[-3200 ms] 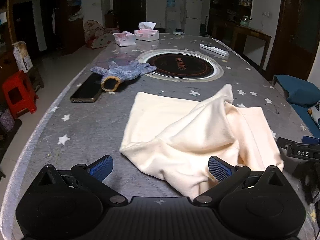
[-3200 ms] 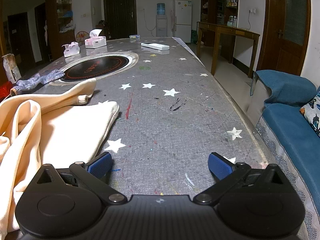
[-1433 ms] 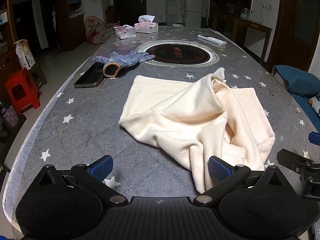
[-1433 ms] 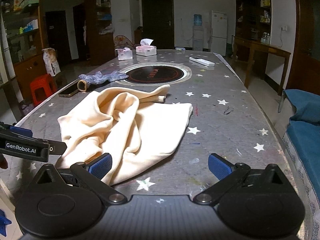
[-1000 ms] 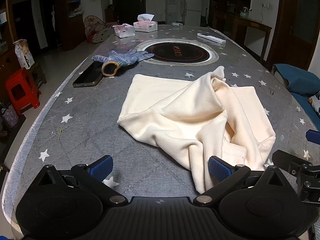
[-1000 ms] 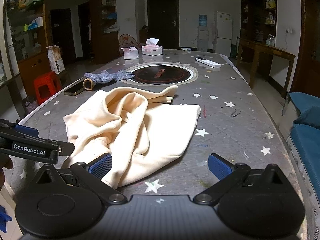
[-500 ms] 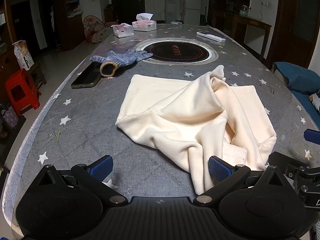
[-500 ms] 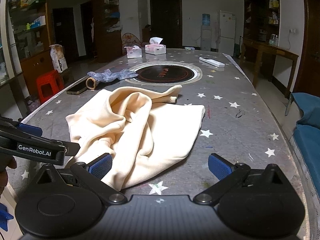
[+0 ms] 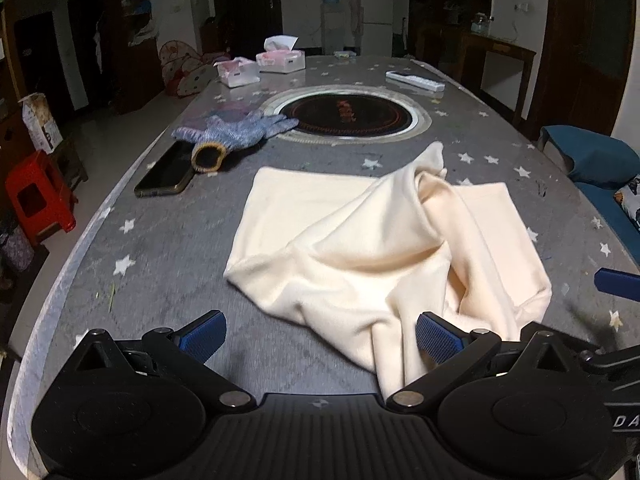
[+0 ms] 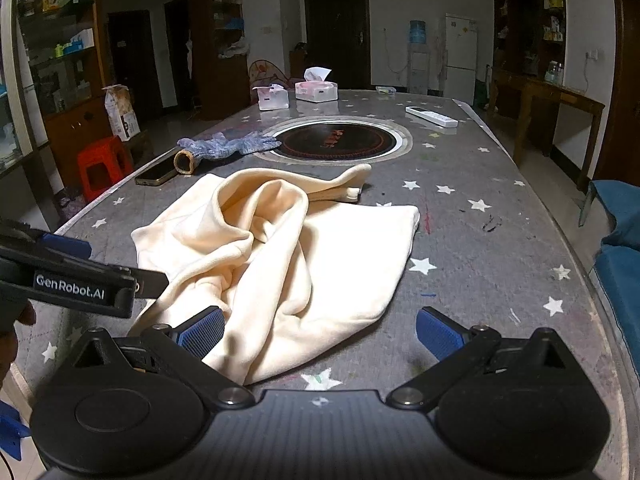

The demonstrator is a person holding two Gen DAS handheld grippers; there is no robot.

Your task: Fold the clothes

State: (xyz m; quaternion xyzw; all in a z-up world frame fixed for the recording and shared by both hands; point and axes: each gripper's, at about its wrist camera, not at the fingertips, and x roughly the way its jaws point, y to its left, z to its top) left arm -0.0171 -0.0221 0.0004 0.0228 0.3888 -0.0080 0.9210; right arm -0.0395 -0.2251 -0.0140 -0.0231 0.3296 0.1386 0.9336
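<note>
A dim room with dark wooden shelves surrounds a grey star-patterned bench point(image 9: 168, 240) with a round inset cooktop point(image 9: 347, 114). The crumpled cream garment point(image 9: 384, 248) lies near its front edge. The left gripper point(image 9: 320, 338) and right gripper point(image 10: 320, 330) both stand spread, empty.

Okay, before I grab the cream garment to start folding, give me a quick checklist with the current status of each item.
1. Left gripper open: ok.
2. Right gripper open: ok.
3. Cream garment free of both grippers: ok.
4. Garment flat for folding: not ok, bunched in the middle.
5. Glove and phone apart from the garment: ok.
6. Which edge is hem or collar: cannot tell.
</note>
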